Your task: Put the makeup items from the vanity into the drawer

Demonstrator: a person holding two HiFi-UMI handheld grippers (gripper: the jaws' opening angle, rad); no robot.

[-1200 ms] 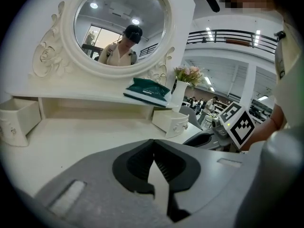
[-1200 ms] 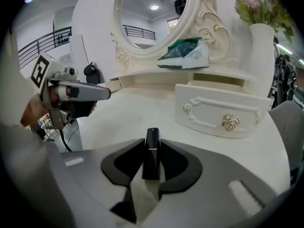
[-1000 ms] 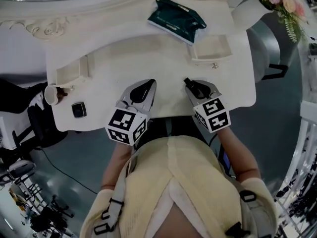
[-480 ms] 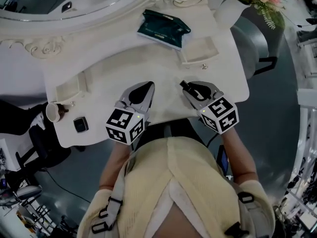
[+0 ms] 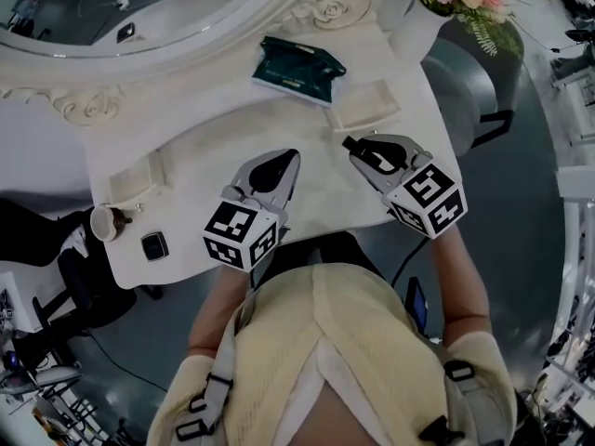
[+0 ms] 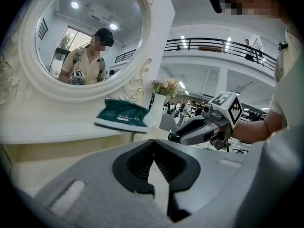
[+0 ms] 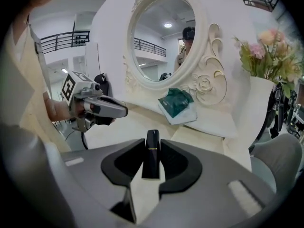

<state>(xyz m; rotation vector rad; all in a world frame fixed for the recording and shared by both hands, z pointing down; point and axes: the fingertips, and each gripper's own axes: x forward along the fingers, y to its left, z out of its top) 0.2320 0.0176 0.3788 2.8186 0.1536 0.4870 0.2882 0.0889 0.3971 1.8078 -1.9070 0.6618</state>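
Note:
A black lipstick tube (image 7: 152,152) with a thin gold band stands upright between the pads of my right gripper (image 7: 152,148), which is shut on it. In the head view that right gripper (image 5: 353,147) hovers over the white vanity top (image 5: 204,137), its tip just short of a small open drawer (image 5: 367,110) on the right. My left gripper (image 5: 288,159) hangs beside it over the middle of the top, its jaws shut (image 6: 153,142) with nothing between them. Each gripper shows in the other's view: the right gripper (image 6: 173,137) and the left gripper (image 7: 124,112).
A green tissue pack (image 5: 293,68) lies at the back by the oval mirror (image 6: 85,37). A second open drawer (image 5: 135,182) sits at the left, with a cup (image 5: 102,223) and a small black case (image 5: 153,246) near the left front corner. A flower vase (image 5: 437,3) stands far right.
Both grippers have lifted off the vanity top. The right one has drifted right with the lipstick still in its jaws. The left stays shut and empty.

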